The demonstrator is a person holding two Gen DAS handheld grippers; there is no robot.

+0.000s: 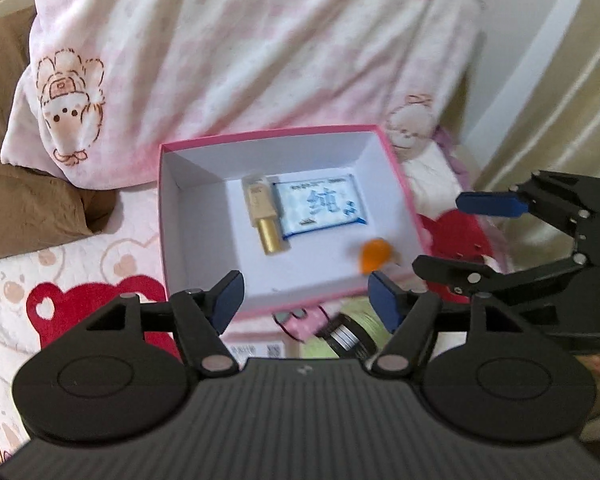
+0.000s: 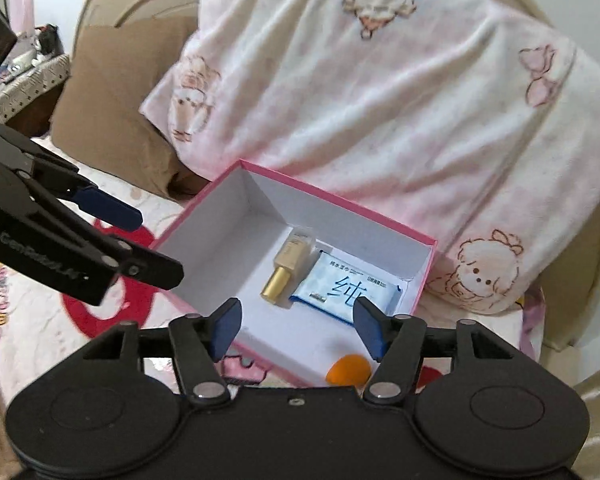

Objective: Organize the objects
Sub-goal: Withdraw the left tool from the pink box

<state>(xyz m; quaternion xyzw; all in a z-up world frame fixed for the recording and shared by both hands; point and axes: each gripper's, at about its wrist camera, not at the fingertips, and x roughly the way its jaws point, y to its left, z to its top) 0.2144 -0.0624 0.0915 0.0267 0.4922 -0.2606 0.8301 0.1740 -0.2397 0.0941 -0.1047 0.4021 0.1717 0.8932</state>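
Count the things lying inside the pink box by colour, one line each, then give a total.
Gold and cream: 1, the bottle
Blue and white: 1, the wipes packet
Orange: 1, the small orange object
Total: 3, all inside the pink box

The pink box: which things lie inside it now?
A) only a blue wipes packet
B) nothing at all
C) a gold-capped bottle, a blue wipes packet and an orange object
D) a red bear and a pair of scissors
C: inside the pink box the gold-capped bottle lies beside the blue wipes packet, and the orange object rests nearer the front wall.
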